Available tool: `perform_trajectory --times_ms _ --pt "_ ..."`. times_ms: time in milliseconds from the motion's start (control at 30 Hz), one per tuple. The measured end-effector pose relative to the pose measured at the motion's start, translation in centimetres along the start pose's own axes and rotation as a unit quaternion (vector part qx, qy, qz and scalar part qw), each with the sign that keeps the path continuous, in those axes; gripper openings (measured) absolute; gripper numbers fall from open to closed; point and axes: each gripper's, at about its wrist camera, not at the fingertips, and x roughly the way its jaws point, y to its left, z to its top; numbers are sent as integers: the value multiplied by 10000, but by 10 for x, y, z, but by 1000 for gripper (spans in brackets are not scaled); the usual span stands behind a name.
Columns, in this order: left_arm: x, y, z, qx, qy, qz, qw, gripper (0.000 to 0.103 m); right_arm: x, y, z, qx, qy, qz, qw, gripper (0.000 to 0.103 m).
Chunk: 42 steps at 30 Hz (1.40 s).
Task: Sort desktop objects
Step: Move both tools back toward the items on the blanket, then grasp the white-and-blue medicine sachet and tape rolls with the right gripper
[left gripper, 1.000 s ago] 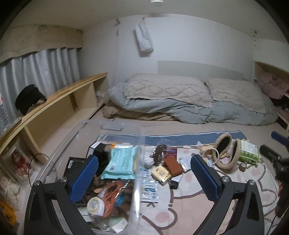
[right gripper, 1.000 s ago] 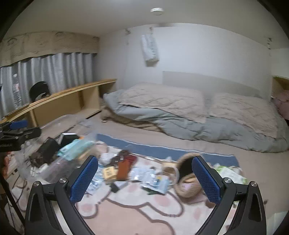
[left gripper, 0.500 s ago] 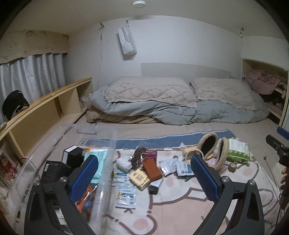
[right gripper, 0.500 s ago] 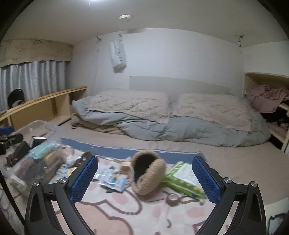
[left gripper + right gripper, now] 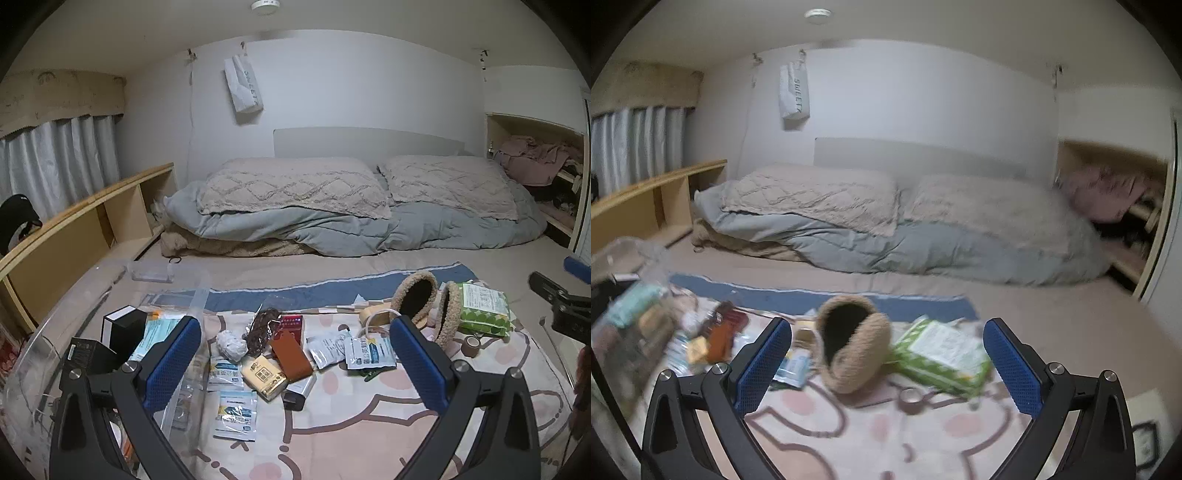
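Ahead of the left gripper (image 5: 295, 369), held open and empty, packets (image 5: 236, 410) and a wallet (image 5: 291, 354) are strewn on the blanket (image 5: 369, 424), presumably awaiting sorting. To its left a clear bin (image 5: 33, 354) is kept. The right gripper (image 5: 886, 365) is likewise open, earmuffs (image 5: 853, 350) just ahead.

My right wrist view is smeared: the clutter at left (image 5: 701, 339) and the shelf clothes (image 5: 1108, 195) won't resolve. On the left wrist view, the clear bin (image 5: 48, 350) runs off-frame, the sachet print (image 5: 369, 352) is too small, and the right hand-held gripper (image 5: 565, 291) is cut off.
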Motion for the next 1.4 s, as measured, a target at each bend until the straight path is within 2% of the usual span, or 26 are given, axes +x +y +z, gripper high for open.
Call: perform_trajectory --times_ms 133,333,400,467,500,567,600,700,900,1033,1167,1233,1333,1400 --pt "4 4 1 -37 66 44 10000 103 17 15 2 109 65 250 9996 103" --pt "7 10 0 -67 -29 19 10000 103 59 64 7 -237 226 825 9961 103" --pt "10 11 0 -128 6 66 9999 103 77 81 6 -375 325 982 9939 99" --pt "14 12 0 -161 26 69 9998 103 93 95 4 -504 474 1126 9912 81" --pt "17 12 0 -178 24 68 9998 103 105 102 2 -525 611 1187 9897 76" --pt "20 14 1 -217 34 13 9998 103 126 108 -4 -425 854 1386 9857 55" --pt "22 15 2 -230 36 -8 9997 103 135 110 -7 -378 970 1442 9841 53" --pt "28 15 1 -245 50 -70 9997 103 173 117 -26 -222 1524 1589 9752 53" --pt "51 13 -5 -294 304 -222 9989 103 225 131 -60 -565 2124 1445 9648 53" --pt "65 7 -11 -199 453 -257 9984 103 249 131 -69 -506 2311 1495 9600 53" --pt "70 2 -12 -22 398 -162 9991 103 270 132 -85 -583 2553 1536 9528 53" --pt "72 1 -11 42 371 -130 9992 103 271 127 -95 -448 2504 1745 9512 53" --pt "73 -1 -12 94 352 -105 9993 103 271 112 -101 25 2671 2042 9418 53" --pt "73 -2 -12 92 348 -94 9993 103 263 109 -105 -27 2701 2180 9378 53"
